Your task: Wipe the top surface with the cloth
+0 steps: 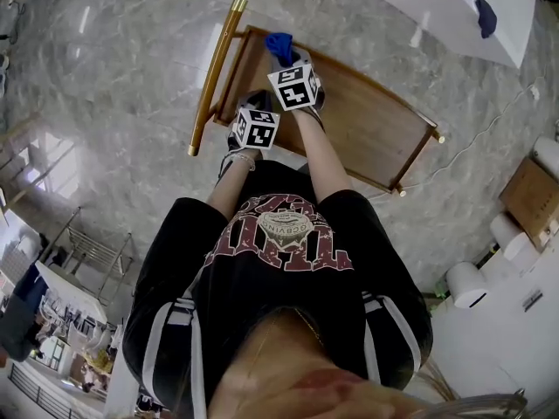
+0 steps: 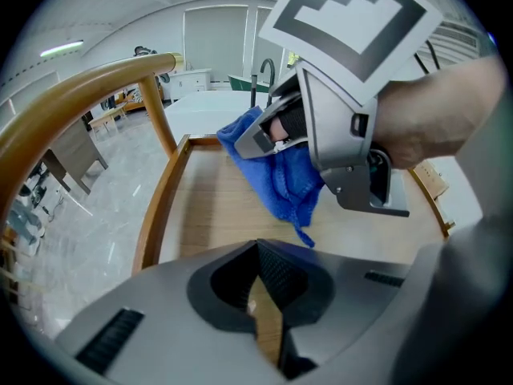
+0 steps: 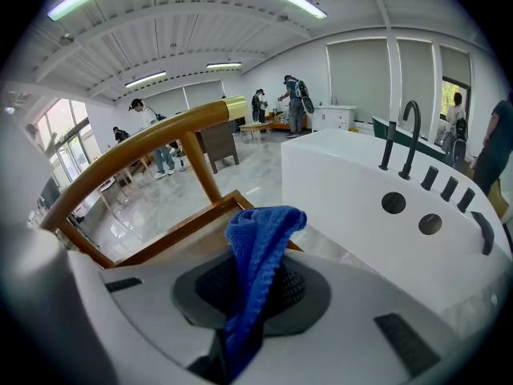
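In the right claw (image 3: 243, 339) — cloth (image 3: 261, 239), lengthwise along it.

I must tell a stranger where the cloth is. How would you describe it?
Find the wooden top with a raised rim and a gold bar along one end. Near that bar, the right claw is shut on the cloth, bright blue against the brown wood and grey claw.
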### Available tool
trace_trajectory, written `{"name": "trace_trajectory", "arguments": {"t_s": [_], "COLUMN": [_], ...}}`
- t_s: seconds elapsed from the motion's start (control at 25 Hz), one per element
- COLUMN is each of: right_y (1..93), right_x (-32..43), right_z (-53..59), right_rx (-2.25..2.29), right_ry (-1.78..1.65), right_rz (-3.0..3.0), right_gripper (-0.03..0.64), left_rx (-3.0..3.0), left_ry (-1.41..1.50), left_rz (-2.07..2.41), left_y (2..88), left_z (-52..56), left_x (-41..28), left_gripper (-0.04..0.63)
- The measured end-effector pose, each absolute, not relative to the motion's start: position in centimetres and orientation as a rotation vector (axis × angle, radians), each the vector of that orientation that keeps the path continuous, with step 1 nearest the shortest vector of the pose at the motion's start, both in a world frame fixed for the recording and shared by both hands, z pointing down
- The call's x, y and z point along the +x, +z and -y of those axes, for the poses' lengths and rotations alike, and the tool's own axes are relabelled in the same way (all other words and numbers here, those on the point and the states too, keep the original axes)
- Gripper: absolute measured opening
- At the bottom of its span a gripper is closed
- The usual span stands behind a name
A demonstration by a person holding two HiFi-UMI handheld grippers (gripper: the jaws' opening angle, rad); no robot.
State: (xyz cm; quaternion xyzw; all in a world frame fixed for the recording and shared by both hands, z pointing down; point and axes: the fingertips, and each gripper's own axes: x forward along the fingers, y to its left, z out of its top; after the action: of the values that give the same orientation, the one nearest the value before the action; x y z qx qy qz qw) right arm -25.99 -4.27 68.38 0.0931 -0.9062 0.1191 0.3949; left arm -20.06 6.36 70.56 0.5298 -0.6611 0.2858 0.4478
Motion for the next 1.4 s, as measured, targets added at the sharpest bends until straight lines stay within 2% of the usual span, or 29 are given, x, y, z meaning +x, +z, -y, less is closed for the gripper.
{"name": "trace_trajectory", "arguments": {"t_s": [1.4], "right_y": [68.4], "right_x": [-16.7], "right_z": [7.6], "right_rx": [0.374], "right_ry": [0.384], "right_rz": [2.258], "right_gripper": [0.056], "left_rx": [1.289], "left_ry": [0.791], "left_rz": [1.654], "left_y": [70.3], "left_z": [-6.4], "left_x": [-19.8], "left_gripper": [0.049]}}
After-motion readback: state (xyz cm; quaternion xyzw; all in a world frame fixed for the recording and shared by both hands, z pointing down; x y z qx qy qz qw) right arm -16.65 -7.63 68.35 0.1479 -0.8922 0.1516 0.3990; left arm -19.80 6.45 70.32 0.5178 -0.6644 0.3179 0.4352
